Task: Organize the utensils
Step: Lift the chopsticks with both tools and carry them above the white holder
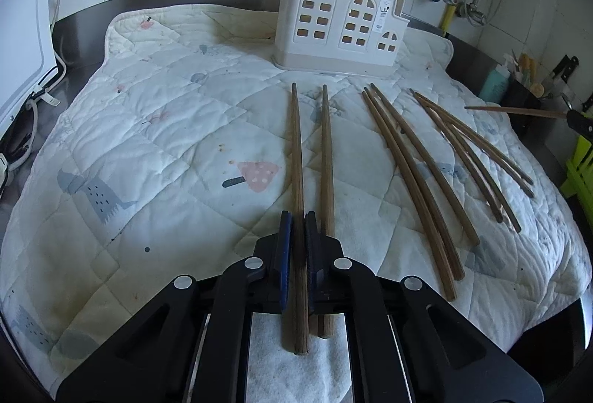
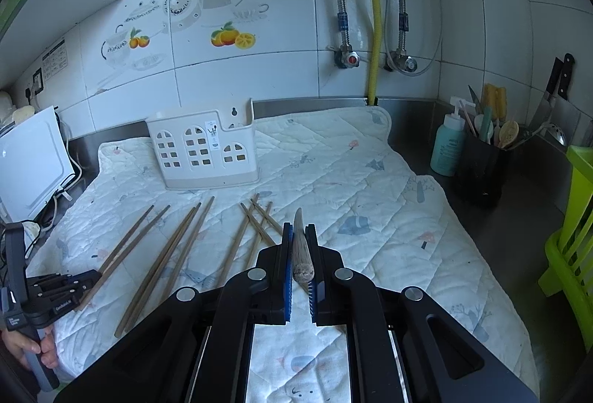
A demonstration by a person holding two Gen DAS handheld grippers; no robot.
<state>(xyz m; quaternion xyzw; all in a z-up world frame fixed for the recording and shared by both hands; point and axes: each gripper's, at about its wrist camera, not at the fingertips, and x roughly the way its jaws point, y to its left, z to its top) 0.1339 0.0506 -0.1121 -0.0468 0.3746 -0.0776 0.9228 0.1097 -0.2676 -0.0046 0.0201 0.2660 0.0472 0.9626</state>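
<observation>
Several brown wooden chopsticks lie in loose groups on a quilted mat (image 1: 166, 128). My left gripper (image 1: 298, 217) is shut on the leftmost chopstick (image 1: 296, 151), which rests along the mat with a second chopstick (image 1: 326, 158) just to its right. Two more groups (image 1: 411, 180) (image 1: 474, 154) lie further right. My right gripper (image 2: 299, 230) is shut on a single chopstick (image 2: 301, 251), held above the mat and pointing away from the camera. A white utensil holder (image 2: 202, 151) with window-shaped cutouts stands at the back of the mat. The left gripper (image 2: 92, 277) also shows in the right wrist view, held by a hand (image 2: 37, 353).
A white appliance (image 1: 22, 43) with cables sits at the left. At the right are a black pot of utensils (image 2: 481, 173), a teal soap bottle (image 2: 448, 151), a green plastic rack (image 2: 570, 236) and knives on the wall (image 2: 556, 84). Pipes and valves run down the tiled wall.
</observation>
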